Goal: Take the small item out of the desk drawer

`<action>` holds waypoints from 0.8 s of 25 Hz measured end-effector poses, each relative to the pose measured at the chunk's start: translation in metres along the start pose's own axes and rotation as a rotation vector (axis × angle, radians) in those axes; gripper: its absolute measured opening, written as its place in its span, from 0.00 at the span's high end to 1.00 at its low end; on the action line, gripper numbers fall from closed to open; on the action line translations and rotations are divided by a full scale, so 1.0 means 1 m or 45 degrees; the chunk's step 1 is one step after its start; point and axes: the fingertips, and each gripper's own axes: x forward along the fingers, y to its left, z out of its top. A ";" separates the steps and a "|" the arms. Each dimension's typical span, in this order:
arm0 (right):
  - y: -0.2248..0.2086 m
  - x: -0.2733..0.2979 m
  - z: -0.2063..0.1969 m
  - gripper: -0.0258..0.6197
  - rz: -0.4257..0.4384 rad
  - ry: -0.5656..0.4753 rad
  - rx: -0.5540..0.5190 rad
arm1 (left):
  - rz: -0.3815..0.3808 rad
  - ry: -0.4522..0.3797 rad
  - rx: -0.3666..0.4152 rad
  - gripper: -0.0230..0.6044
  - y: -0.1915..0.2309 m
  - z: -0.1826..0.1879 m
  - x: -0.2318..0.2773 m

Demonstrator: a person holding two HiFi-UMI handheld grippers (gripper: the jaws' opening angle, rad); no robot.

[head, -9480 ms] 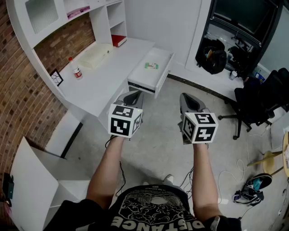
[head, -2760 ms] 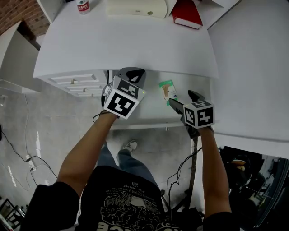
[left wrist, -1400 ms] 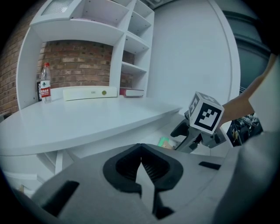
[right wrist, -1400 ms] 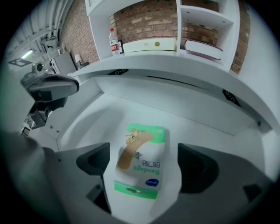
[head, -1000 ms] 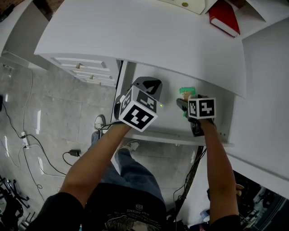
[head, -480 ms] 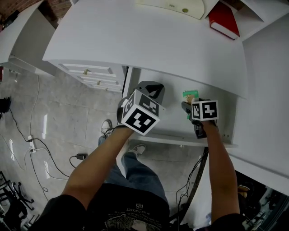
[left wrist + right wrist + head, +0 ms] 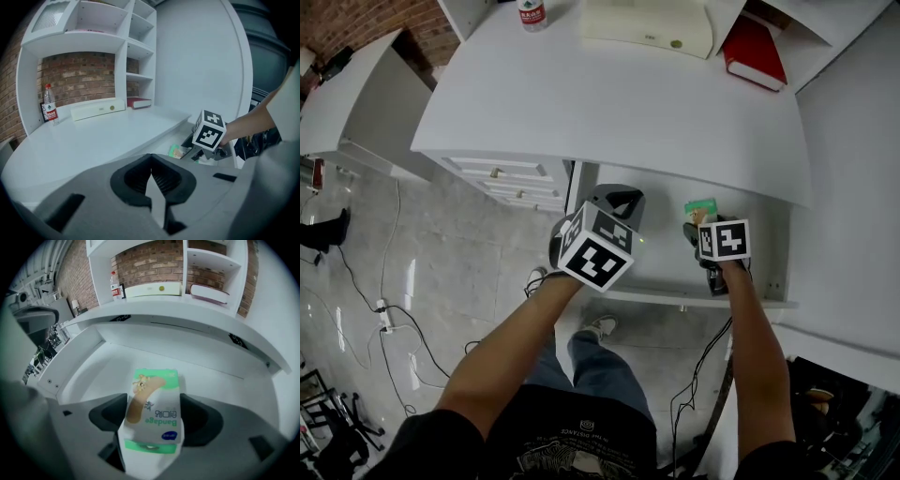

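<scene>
The right gripper (image 7: 154,420) has its fingers clamped on a green-and-white bandage box (image 7: 153,401), held inside the open desk drawer (image 7: 661,274) beneath the white table (image 7: 628,103). The left gripper (image 7: 151,178) hovers beside it, fingers pressed together on nothing.

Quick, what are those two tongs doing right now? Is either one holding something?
Left tongs: closed, nothing between them.
Right tongs: closed on the bandage box.

Brick wall (image 7: 75,86) behind the white desk (image 7: 609,103), white shelving (image 7: 126,47) above it. Grey tiled floor (image 7: 459,281) beside the desk, with loose cables (image 7: 394,319).
</scene>
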 end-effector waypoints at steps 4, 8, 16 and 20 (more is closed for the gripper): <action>-0.003 -0.016 0.004 0.42 -0.010 -0.032 0.030 | 0.011 -0.028 -0.012 0.95 -0.002 0.018 -0.010; -0.004 -0.035 0.009 0.42 -0.020 -0.068 0.042 | 0.012 -0.049 -0.004 0.95 -0.007 0.036 -0.020; -0.005 -0.086 0.021 0.42 -0.047 -0.148 0.052 | 0.023 -0.092 0.026 0.95 -0.016 0.072 -0.044; -0.006 -0.108 0.026 0.42 -0.060 -0.193 0.076 | 0.015 -0.111 0.048 0.95 -0.025 0.085 -0.053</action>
